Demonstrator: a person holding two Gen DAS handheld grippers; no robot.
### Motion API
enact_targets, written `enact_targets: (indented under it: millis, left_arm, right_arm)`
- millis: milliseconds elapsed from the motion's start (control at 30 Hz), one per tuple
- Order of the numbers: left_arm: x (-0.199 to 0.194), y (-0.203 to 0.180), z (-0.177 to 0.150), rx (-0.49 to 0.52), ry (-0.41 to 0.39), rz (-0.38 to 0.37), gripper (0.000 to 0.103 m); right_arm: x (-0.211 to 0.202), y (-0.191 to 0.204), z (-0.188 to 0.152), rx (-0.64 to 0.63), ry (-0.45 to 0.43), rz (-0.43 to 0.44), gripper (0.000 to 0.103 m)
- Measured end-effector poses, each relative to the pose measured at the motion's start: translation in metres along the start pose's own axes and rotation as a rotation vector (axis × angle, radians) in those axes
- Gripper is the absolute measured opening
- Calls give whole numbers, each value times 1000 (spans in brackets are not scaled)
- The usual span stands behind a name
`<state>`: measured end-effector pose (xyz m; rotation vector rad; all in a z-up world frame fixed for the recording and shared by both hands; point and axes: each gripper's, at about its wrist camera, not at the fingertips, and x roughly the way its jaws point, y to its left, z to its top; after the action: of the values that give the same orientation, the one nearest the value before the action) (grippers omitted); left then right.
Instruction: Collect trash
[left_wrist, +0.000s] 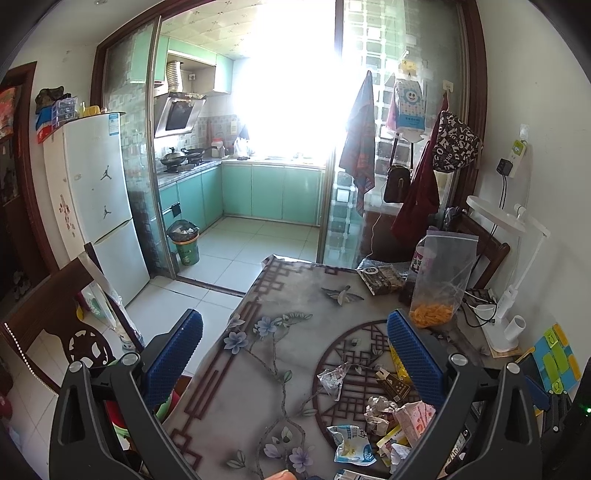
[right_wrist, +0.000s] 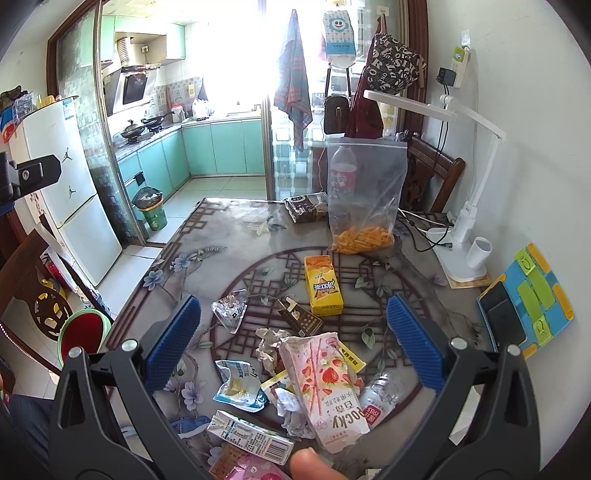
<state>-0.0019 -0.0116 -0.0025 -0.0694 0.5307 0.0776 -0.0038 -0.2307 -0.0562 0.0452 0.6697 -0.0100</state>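
Both tongs wide, empty | right tongs (right_wrist: 291, 339) over pink box (right_wrist: 325, 384) | left tongs (left_wrist: 295, 354) beside | advice: grip box's narrow sides, clear of bottle (right_wrist: 380, 398).

A pink Pocky box (right_wrist: 325, 384) lies flat amid the litter. Beyond it: crumpled paper (right_wrist: 271, 341), brown carton (right_wrist: 301, 319), upright yellow drink box (right_wrist: 322, 284). Left of it: blue-white wrapper (right_wrist: 238, 386), foil wrapper (right_wrist: 231, 309).
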Motion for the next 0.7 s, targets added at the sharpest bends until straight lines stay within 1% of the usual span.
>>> enact_targets:
  millis: [333, 467, 533, 600, 700]
  left_arm:
    - [4, 1, -1, -4, 17, -3, 96]
    - [12, 6, -4, -23, 43, -10, 96]
    - [15, 10, -7, -35, 41, -28, 96]
    - [17, 17, -10, -52, 24, -57, 96]
    - [23, 30, -21, -84, 13, -78, 96]
  right_arm:
    - [0, 0, 0, 5, -3, 4, 100]
    - [1, -5, 3, 41, -20, 36, 100]
    - [2, -7, 5, 48, -39, 48, 100]
    - [6, -9, 7, 42, -40, 80, 100]
    - [20, -12, 7, 61, -12, 165, 100]
